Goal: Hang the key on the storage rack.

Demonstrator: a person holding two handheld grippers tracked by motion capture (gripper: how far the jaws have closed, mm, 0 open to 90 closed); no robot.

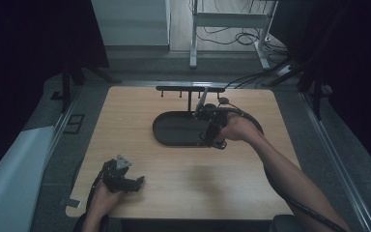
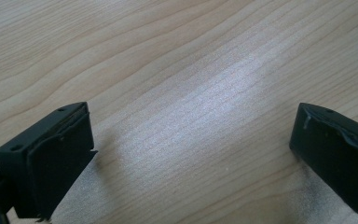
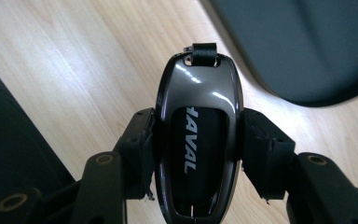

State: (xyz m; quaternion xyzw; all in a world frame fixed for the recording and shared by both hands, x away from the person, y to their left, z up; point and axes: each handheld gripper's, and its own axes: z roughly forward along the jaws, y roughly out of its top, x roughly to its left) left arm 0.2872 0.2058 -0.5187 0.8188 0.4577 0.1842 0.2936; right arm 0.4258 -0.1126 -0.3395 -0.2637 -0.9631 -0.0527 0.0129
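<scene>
Right gripper view: the right gripper (image 3: 196,154) pinches a glossy dark car key fob (image 3: 196,140) by its two long sides, one black jaw pressed on each flank. The fob points away from the camera, and a short black strap loop (image 3: 203,52) sits at its far tip. White lettering runs along its middle. Pale wooden table (image 3: 74,70) lies beneath, and the rounded edge of a dark oval tray (image 3: 307,46) lies just beyond the fob, to the upper right.

From the high view, the right gripper (image 1: 211,126) hangs over the near right rim of the tray (image 1: 174,128), which lies at the centre of the table (image 1: 183,179). Behind the tray stands a low black rack (image 1: 191,89) with small pegs under its bar. The left gripper (image 1: 121,178) rests well in front of the tray, towards the table's left corner; its jaws are spread wide over bare wood with nothing between them.

The step looks like carrying the fob towards the rack or tray. To do it well, keep the squeeze even, since the shiny shell could slip. Keep the fob level, lead with the loop end, and move slowly so the loop stays visible on approach.
</scene>
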